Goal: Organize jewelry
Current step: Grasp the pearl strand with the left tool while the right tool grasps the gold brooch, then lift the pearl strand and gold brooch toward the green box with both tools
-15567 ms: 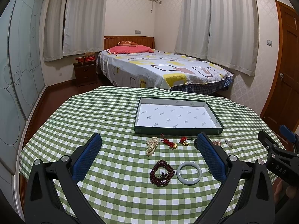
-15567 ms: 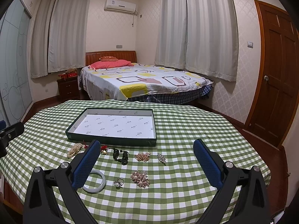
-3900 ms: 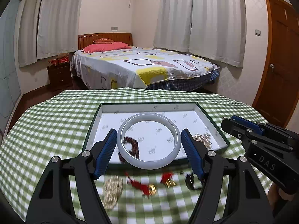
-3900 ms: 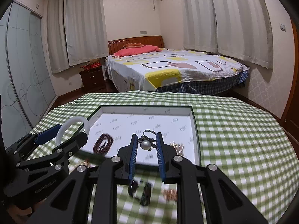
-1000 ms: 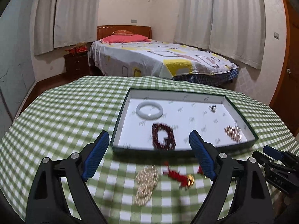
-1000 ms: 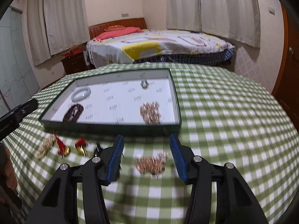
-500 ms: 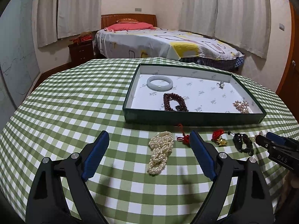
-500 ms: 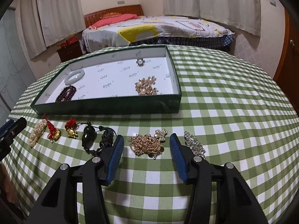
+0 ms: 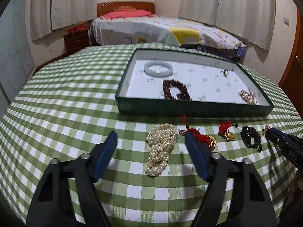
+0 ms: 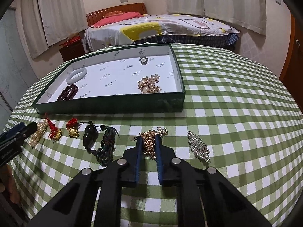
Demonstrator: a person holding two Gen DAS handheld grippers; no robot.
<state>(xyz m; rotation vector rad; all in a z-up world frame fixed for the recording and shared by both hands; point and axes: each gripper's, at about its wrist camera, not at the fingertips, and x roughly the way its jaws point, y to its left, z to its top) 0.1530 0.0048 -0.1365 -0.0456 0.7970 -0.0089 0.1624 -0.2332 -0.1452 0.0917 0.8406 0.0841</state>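
Two tongs work a checked tablecloth (image 9: 56, 98) in front of a green tray (image 9: 189, 109), with the sorting partly done. In the left wrist view, a pale bangle (image 9: 158, 68), a dark red bead bracelet (image 9: 175, 92), a small pearl ring (image 9: 225, 72) and a gold cluster (image 9: 248, 98) already lie inside the tray.

Your right gripper (image 10: 148, 145) sits at the centre of its own frame, its jaws just drawn together and clenched on the gold chain (image 10: 149, 138). The chain bunches between the blue pads and spills past their tips toward the tray. That piece looks ready to lift; the tray's near wall stands straight ahead, toward the upper part of that frame.

Your left gripper (image 9: 151, 143) is released, its jaws having just narrowed yet standing clear on both sides of the pearl strand (image 9: 161, 147). That is the relation to watch. The strand lies squarely between the fingers, and its long axis runs from lower centre of the frame up toward the tray, nearly in line with the tongs. Closing should therefore squeeze across its narrow width. The right pad's tip sits just beside the red tassel charm (image 9: 198, 137), which may get caught in the pinch.

A second red charm (image 9: 226, 131), a dark pendant with cord (image 9: 251, 138) and a crystal brooch (image 10: 198, 146) wait on the cloth, nearer your right hand.
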